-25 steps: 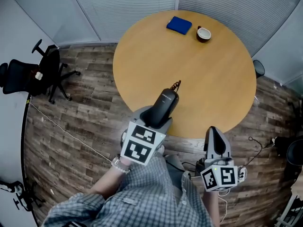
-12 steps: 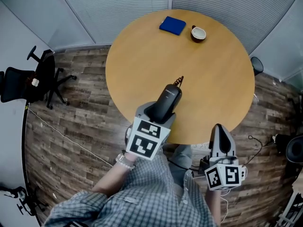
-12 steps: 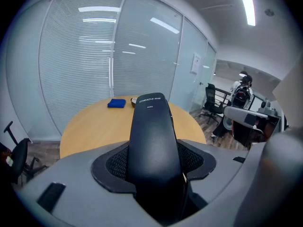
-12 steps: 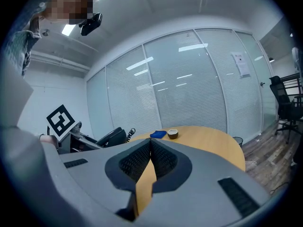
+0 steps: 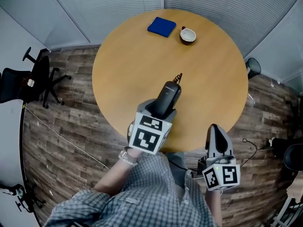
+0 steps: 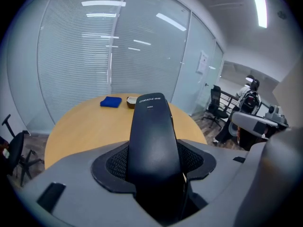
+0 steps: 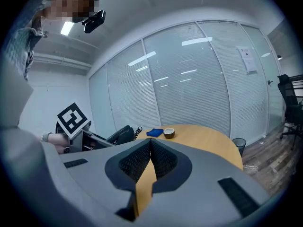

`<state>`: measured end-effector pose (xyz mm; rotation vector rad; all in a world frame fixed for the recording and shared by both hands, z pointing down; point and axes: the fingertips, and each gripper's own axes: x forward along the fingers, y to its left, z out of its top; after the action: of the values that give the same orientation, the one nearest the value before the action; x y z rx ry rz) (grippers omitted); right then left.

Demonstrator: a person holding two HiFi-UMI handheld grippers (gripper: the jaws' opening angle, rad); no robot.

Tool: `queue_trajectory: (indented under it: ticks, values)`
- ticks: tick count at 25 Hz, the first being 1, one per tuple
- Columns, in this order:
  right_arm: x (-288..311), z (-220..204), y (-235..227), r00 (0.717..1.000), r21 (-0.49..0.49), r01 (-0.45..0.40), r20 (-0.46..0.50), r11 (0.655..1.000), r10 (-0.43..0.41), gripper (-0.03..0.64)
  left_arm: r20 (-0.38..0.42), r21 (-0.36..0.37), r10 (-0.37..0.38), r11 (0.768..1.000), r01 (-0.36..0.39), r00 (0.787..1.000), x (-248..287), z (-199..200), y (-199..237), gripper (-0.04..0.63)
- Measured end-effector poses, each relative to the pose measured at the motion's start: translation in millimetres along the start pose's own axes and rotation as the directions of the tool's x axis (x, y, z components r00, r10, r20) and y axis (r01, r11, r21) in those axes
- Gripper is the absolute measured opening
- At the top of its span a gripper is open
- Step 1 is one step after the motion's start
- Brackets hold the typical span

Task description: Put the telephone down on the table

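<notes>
Moving in from the near edge, the left gripper point(image 5: 157, 111) is clamping the telephone point(image 5: 169, 96) above the counter point(image 5: 128, 65), its long axis pointing toward the far rim and tilting down. Off the edge, the right gripper point(image 5: 217, 135) is trailing, closed and empty.

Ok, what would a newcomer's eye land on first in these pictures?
The black telephone handset gripped in the left tongs, over the near part of the round wooden table. Next, the blue pad and small bowl side by side at the table's far edge. The right tongs are shut and empty, off the table's near rim.
</notes>
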<state>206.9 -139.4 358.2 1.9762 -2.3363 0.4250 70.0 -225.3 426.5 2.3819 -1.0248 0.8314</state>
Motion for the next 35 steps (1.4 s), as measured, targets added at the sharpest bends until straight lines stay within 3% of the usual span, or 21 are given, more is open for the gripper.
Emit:
queue_trajectory:
  ticks: [7, 15, 22, 27, 35]
  values:
    - [12, -4, -44, 0.999, 0.008, -0.012, -0.043, 1.0, 0.012, 0.009, -0.019, -0.064, 0.012, 0.998, -0.013, 1.0, 62, 22, -12, 0.279]
    - [20, -12, -92, 0.996, 0.03, -0.015, -0.09, 0.999, 0.017, 0.009, -0.047, -0.075, 0.064, 0.995, -0.067, 0.997, 136, 46, -19, 0.279]
    - [25, -21, -126, 0.992, 0.045, -0.017, -0.126, 0.999, 0.022, 0.011, -0.097, -0.135, 0.112, 0.983, -0.124, 0.989, 195, 53, -19, 0.279]
    - [27, -27, -144, 0.988, 0.06, -0.025, -0.15, 0.998, 0.033, 0.009, -0.147, -0.17, 0.15, 0.97, -0.174, 0.978, 234, 49, -13, 0.279]
    - [36, -33, -157, 0.983, 0.066, -0.029, -0.179, 0.997, 0.04, 0.009, -0.216, -0.162, 0.226, 0.951, -0.263, 0.95, 274, 36, 2, 0.279]
